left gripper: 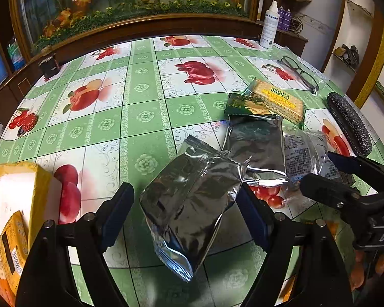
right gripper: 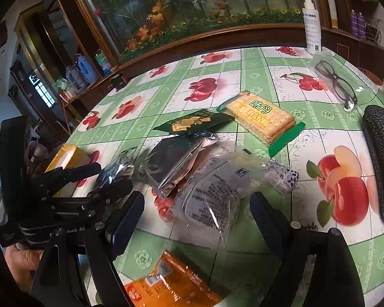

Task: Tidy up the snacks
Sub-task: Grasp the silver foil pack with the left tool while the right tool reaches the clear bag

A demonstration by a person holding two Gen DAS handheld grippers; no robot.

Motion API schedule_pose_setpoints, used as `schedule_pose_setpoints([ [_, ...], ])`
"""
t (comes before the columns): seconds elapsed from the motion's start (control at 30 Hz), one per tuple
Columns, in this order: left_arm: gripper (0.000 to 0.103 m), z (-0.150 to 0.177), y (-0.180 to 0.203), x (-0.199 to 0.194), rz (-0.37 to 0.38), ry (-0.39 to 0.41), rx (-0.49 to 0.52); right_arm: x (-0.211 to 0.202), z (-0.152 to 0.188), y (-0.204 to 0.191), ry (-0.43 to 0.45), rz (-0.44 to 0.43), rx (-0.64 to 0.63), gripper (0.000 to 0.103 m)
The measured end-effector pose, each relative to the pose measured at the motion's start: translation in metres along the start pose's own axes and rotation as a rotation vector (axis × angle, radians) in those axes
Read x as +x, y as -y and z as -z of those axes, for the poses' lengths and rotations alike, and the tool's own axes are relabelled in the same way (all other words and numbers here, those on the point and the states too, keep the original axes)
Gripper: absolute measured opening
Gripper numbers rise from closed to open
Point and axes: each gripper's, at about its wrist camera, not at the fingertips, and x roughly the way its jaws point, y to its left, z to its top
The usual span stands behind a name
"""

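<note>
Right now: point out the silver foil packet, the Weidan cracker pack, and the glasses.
silver foil packet [left gripper: 189, 204], left wrist view, middle of its crinkled face.
Weidan cracker pack [right gripper: 262, 119], right wrist view, centre of the yellow label.
glasses [right gripper: 336, 81], right wrist view, on the frame's bridge.

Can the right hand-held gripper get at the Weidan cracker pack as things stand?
Probably yes, with a reach. The right hand-held gripper is open, straddling a clear wrapped snack. The cracker pack lies flat farther back with nothing on top; only that snack and loose wrappers sit between.

A home dining room: fruit-print tablecloth [left gripper: 146, 97], wooden-framed aquarium [left gripper: 140, 2], cluttered shelves [right gripper: 71, 76].
</note>
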Motion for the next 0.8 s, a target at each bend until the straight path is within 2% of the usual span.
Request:
schedule_pose_setpoints([
  [0.2, 0.082, -0.009, -0.005, 0.009, 0.034, -0.005, 0.013, 0.015, -0.008, 0.006, -0.019, 0.017, 0.023, 0.085],
  [0.23, 0.082, -0.009, -0.005, 0.012, 0.035, -0.011, 0.015, 0.016, -0.009, 0.005, -0.02, 0.027, 0.016, 0.081],
  [0.3, 0.082, -0.008, -0.006, 0.018, 0.042, -0.028, 0.019, 0.017, -0.01, 0.006, -0.023, 0.022, 0.012, 0.066],
  [0.4, 0.079, -0.004, -0.005, 0.018, 0.054, -0.012, 0.016, 0.015, -0.009, 0.008, -0.019, 0.025, 0.006, 0.052],
  [0.43, 0.068, -0.003, -0.006, 0.018, 0.049, -0.011, 0.014, 0.014, -0.008, 0.009, -0.018, 0.021, 0.011, 0.052],
  [0.47, 0.063, -0.003, -0.005, 0.016, 0.041, -0.002, 0.017, 0.014, -0.008, 0.01, -0.015, 0.02, 0.012, 0.051],
  [0.57, 0.062, -0.003, -0.009, 0.012, 0.076, 0.007, -0.004, 0.012, -0.007, 0.011, -0.01, 0.014, 0.011, 0.05],
  [0.8, 0.061, 0.003, -0.017, -0.006, 0.078, 0.055, -0.047, -0.001, -0.002, 0.018, 0.017, -0.013, 0.035, 0.044],
])
